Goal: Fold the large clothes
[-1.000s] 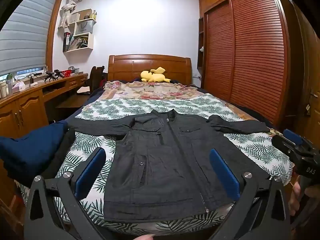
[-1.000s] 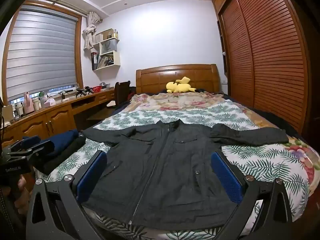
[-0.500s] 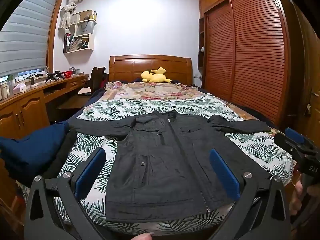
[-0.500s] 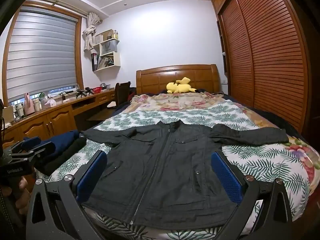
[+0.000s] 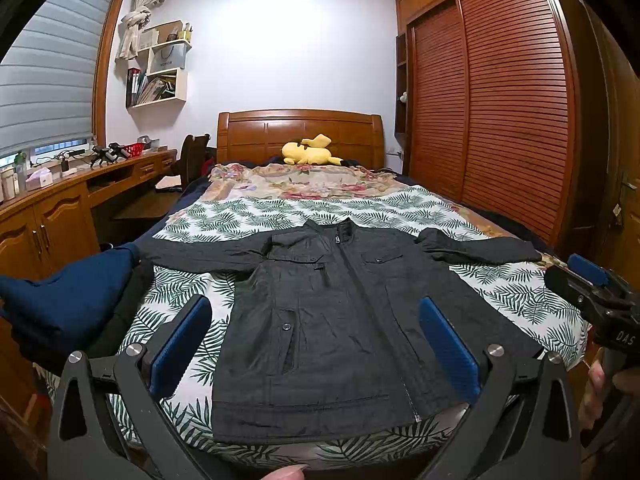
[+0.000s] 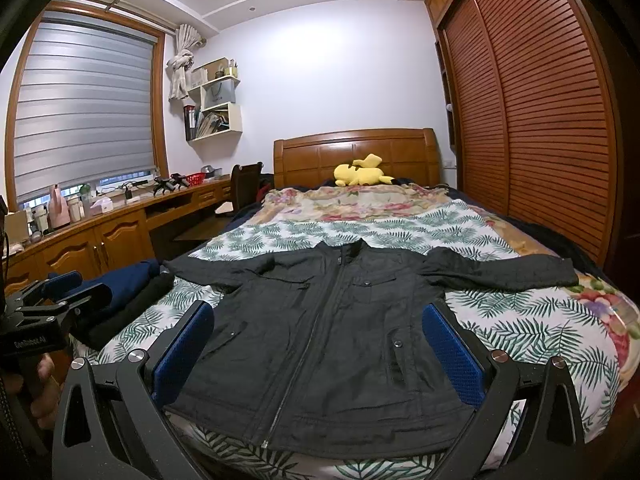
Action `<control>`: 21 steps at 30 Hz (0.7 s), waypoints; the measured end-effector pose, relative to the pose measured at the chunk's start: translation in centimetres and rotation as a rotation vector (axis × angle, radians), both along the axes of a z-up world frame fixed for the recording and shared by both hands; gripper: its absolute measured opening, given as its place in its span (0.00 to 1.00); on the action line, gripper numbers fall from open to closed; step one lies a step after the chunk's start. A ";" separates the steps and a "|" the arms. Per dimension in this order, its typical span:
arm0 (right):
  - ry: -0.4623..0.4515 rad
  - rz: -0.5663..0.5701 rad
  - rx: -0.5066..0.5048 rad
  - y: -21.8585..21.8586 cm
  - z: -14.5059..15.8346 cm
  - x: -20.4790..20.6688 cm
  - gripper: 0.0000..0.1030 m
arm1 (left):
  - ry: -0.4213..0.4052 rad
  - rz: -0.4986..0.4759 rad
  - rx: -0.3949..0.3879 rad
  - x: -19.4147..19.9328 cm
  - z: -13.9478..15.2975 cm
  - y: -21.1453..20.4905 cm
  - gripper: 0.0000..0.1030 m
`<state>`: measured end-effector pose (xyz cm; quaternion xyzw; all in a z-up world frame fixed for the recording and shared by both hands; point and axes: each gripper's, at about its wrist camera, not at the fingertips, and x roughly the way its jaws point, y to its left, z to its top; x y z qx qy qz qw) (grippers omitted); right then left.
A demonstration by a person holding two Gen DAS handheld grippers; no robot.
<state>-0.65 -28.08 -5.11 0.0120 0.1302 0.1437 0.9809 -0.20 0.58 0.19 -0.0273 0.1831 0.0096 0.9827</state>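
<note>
both hand-held grippers, left (image 5: 316, 344) and right (image 6: 318, 350), gape empty; the jacket (image 5: 340, 320) looks limp, bulky: pinch your sleeve cuff (image 6: 560, 274).

Bed (image 5: 404, 208), leaf-print cover: dark jacket (image 5: 340, 320) flat at centre, sleeves spread; navy folded clothes (image 5: 68, 304) at 9 o'clock; yellow plush toy (image 5: 308, 152) at 12 o'clock.
</note>
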 end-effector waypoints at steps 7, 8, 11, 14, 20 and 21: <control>0.004 0.000 0.001 0.1 0.0 0.0 1.00 | -0.009 -0.001 0.005 -0.4 0.5 -0.1 1.00; 0.004 0.000 0.001 0.1 0.0 0.0 1.00 | -0.011 -0.001 0.006 -0.4 0.5 0.0 1.00; 0.004 0.002 0.002 0.1 0.0 0.0 1.00 | -0.018 -0.004 0.011 -0.7 0.7 -0.1 1.00; 0.001 0.002 0.002 0.1 0.0 -0.1 1.00 | -0.025 -0.005 0.019 -1.0 0.7 -0.7 1.00; -0.005 0.002 0.005 -0.1 0.0 -0.1 1.00 | -0.035 -0.011 0.028 -1.4 0.9 -0.9 1.00; -0.006 0.003 0.004 -0.1 0.0 -0.1 1.00 | -0.036 -0.012 0.030 -1.5 0.9 -0.9 1.00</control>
